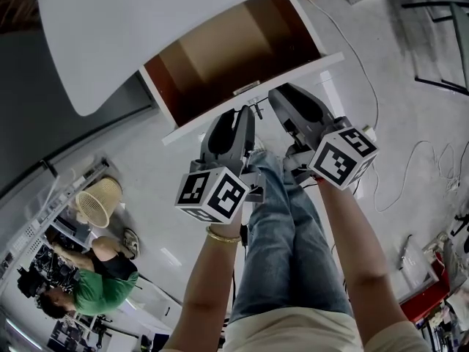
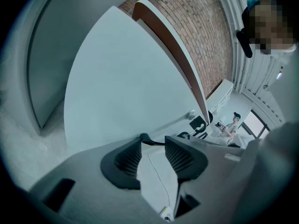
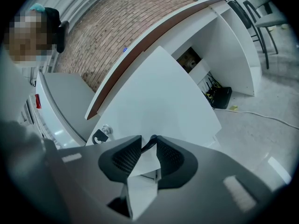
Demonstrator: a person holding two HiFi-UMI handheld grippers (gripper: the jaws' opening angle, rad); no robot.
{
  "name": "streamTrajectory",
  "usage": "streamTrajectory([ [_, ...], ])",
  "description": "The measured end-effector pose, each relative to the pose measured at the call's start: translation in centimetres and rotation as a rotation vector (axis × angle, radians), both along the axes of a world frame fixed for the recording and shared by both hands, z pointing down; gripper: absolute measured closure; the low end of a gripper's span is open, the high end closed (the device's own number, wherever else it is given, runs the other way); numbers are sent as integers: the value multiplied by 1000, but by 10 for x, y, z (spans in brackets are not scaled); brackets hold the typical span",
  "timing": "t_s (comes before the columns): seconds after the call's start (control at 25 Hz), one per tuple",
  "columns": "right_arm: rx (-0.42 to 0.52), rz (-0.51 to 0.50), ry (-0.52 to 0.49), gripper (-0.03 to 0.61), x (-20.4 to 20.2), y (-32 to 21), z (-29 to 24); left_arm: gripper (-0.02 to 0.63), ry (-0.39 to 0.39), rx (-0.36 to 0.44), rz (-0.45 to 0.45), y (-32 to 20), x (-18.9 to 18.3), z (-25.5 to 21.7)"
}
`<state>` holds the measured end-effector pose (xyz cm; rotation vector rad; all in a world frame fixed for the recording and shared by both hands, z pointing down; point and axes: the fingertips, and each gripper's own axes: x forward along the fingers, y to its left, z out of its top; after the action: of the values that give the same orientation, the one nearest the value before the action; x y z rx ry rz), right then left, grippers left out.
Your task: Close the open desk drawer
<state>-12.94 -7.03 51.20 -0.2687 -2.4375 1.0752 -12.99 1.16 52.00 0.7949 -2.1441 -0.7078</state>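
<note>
Head view: left hand-held gripper (image 1: 244, 114), right hand-held gripper (image 1: 278, 94) near open drawer (image 1: 308, 68)

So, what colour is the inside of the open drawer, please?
Brown; the drawer shows best in head view.

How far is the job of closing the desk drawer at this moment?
Done: nothing yet; the drawer stands pulled out, brown inside showing. In hand: left gripper and right gripper face its white front panel closely, jaws apart, holding nothing. Remaining: push it fully in.
</note>
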Motion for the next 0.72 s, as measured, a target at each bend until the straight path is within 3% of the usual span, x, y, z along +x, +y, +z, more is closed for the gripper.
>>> streamTrajectory([
  [0.72, 1, -1, -1, 474, -35, -3, 6, 457, 4, 0, -5, -3, -34, 6],
])
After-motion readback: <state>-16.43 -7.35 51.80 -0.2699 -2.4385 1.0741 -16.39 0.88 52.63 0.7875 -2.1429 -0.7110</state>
